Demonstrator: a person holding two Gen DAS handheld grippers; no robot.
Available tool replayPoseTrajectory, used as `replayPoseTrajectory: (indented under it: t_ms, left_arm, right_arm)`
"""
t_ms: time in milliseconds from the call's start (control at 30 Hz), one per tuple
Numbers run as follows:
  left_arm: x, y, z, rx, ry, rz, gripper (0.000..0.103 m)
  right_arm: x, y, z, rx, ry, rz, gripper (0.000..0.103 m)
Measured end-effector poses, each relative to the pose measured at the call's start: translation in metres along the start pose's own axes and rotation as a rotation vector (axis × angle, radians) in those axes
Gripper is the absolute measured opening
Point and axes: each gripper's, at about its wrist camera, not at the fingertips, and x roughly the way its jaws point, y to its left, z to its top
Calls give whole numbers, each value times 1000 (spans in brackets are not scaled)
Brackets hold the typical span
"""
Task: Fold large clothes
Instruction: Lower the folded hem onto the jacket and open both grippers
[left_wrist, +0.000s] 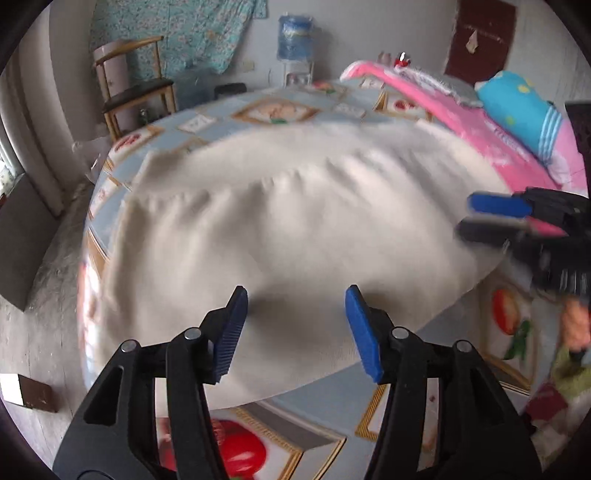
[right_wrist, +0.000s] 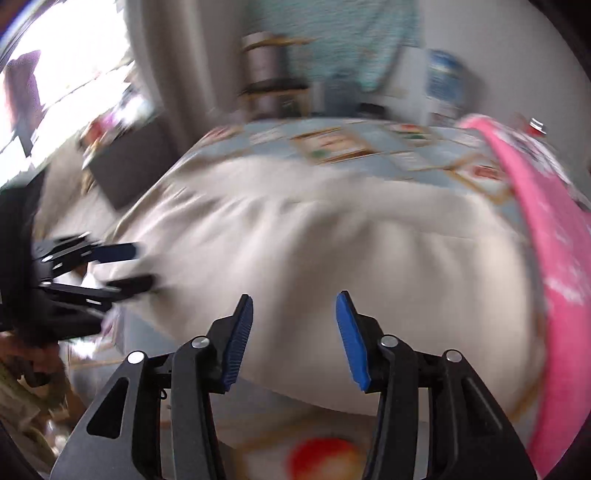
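Garment: cream cloth (left_wrist: 280, 229) spread flat on the bed (left_wrist: 332, 402)
Left claw (left_wrist: 296, 314): jaws apart, empty, over the cloth's near edge
Right claw (right_wrist: 294, 321): jaws apart, empty, over the cloth

The large cream garment (left_wrist: 280, 221) is matt woven cloth, softly wrinkled, lying on a bed sheet (left_wrist: 325, 402) of smooth printed fabric. On the left hand-held gripper (left_wrist: 296, 314), the arms are matt black plastic with shiny metal pins, and the pads (left_wrist: 232, 332) are ribbed blue rubber-like material. Upper left of the frame, a chair (left_wrist: 133, 85) has a varnished wood frame. The pink blanket (left_wrist: 476, 125) looks fleecy.
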Motion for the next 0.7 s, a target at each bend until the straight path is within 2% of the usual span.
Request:
replayPoseTrajectory:
  t_ms: [67,133,233,333,400,433,500,567,633,700]
  left_arm:
    - [3,-2,-10,18,-44,25,54]
    - [0,-3,-9,27,-37,39,53]
    - [-12,-4,0,34,-87,19,53]
    - [-6,-10,21,41,-104,19,53]
    - [10,-13,33,36,-87,-2,53]
    - [22,-14,36,40,-66,18,53]
    - [42,-14,35,43,-18,57,54]
    - [43,-5,32,0,-26,23,54]
    - [33,3,29,-22,-23,16,54]
    - [11,15,19,-42,-60,11,54]
  right_arm:
    - [20,8,-10,-43,31,-49,38]
    - [15,4,-7,-26,36,-28,36]
    - [-7,0,11,-5,-31,-8,28]
    - [-3,-1,34,-7,-70,-32,27]
    - [15,-6,46,10,-76,-45,26]
    - [28,-9,49,18,-60,-66,26]
    - [62,-17,49,31,18,-79,26]
    - [58,-22,49,40,12,-56,26]
    - [33,-28,43,65,-13,-77,26]
    - [12,-44,32,108,-47,-100,26]
